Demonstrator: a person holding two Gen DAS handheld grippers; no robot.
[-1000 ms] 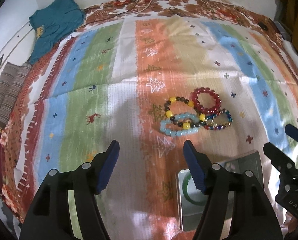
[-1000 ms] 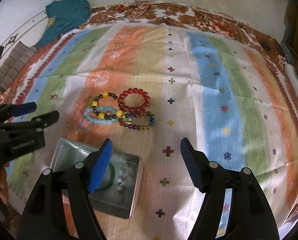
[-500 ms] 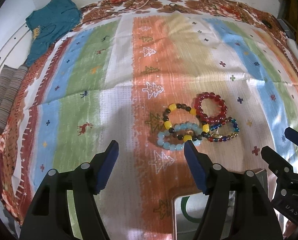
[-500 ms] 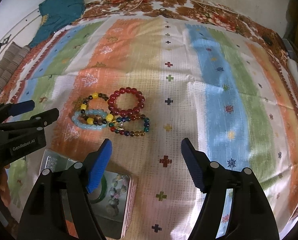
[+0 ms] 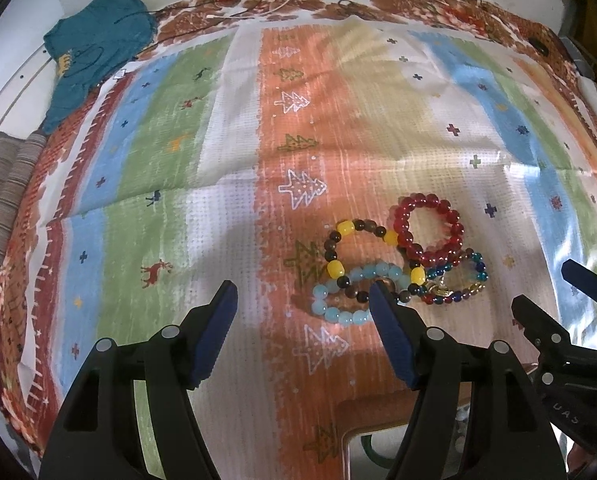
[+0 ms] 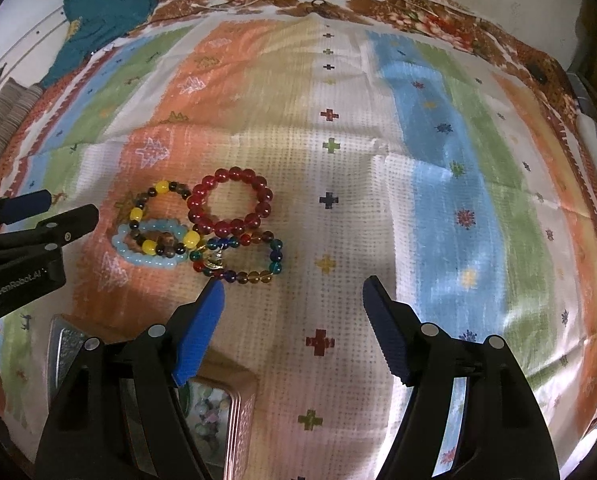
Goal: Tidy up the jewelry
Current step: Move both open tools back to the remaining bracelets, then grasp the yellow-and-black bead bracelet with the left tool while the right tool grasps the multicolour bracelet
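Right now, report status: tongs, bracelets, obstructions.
Left tongs open, empty. Right tongs open, empty. Four bracelets overlapping on cloth, ahead of tin. Nothing blocking.

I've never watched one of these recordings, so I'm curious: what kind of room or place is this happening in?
Probably a home, maybe a bed or floor mat: a striped patterned cloth covers a soft surface, a teal garment lies crumpled at its far corner, and beaded bracelets sit beside a small metal tin.

left wrist: high, forward-down | right wrist: alike (both share bracelets)
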